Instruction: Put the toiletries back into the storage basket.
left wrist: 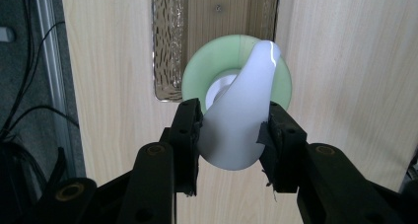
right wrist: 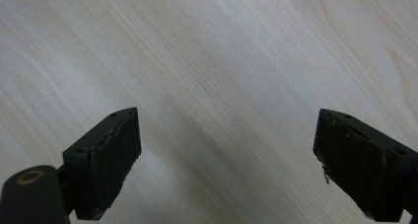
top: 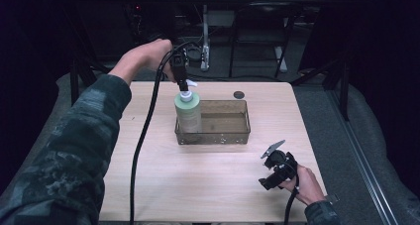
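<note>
Near the worktop's [top: 163, 185] front right corner, the right gripper [top: 275, 171] rested low in a hand, its jaws wide apart with nothing between them. Farther back sat a clear tray [top: 236, 136], and a green bottle [top: 188, 113] stood upright in its left end. Above it, the left gripper [top: 181, 79] had its jaws shut on the white pump top [left wrist: 240, 120]. That smooth top could slip out, or a sideways pull could tip the bottle over.
</note>
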`<act>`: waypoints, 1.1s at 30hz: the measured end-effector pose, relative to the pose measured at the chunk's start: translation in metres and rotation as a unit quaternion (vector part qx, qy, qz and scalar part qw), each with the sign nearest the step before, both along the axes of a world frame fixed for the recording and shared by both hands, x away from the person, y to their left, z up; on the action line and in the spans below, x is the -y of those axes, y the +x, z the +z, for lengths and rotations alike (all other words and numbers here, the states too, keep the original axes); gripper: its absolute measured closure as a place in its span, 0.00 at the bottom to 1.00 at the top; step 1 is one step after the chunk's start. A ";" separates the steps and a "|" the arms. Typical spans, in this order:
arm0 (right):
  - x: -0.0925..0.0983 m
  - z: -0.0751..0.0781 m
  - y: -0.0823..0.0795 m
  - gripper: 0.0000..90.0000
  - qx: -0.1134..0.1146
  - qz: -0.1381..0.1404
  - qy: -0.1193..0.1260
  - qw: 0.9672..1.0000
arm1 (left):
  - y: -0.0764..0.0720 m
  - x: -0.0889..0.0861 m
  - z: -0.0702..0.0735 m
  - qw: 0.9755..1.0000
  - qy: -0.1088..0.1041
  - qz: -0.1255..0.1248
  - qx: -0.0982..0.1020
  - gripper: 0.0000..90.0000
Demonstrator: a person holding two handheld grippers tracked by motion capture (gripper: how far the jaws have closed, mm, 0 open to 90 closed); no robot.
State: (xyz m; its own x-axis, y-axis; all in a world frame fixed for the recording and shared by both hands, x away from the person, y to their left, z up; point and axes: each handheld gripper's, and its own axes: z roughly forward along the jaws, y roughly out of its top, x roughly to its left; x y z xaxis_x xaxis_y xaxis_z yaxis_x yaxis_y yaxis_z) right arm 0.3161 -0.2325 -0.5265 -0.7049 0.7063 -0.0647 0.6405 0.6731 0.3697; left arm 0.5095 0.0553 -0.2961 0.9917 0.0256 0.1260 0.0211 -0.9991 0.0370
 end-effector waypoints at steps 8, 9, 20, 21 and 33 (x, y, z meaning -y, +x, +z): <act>0.000 0.000 0.000 0.12 -0.001 -0.002 -0.001 1.000 | 0.002 0.000 -0.007 1.000 0.005 0.000 -0.004 0.70; 0.000 0.000 0.000 0.12 -0.001 -0.001 -0.001 1.000 | 0.002 0.000 -0.007 1.000 0.005 0.000 -0.004 0.70; 0.000 0.000 0.000 0.12 0.000 -0.001 0.000 1.000 | 0.004 0.001 -0.013 1.000 0.002 0.005 -0.012 0.70; 0.000 0.000 0.000 0.12 0.000 -0.001 0.000 1.000 | 0.005 0.001 -0.013 1.000 0.000 0.007 -0.011 0.70; 0.000 0.000 0.000 0.12 -0.001 -0.001 -0.003 1.000 | 0.010 -0.015 -0.015 0.998 -0.056 0.027 -0.021 0.66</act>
State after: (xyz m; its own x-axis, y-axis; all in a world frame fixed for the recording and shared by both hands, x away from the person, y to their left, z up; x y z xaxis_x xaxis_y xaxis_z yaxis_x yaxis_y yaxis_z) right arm 0.3157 -0.2324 -0.5265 -0.7035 0.7076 -0.0666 0.6429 0.6735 0.3647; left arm 0.5199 0.0699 -0.3111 0.9928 0.0917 0.0773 0.0797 -0.9861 0.1461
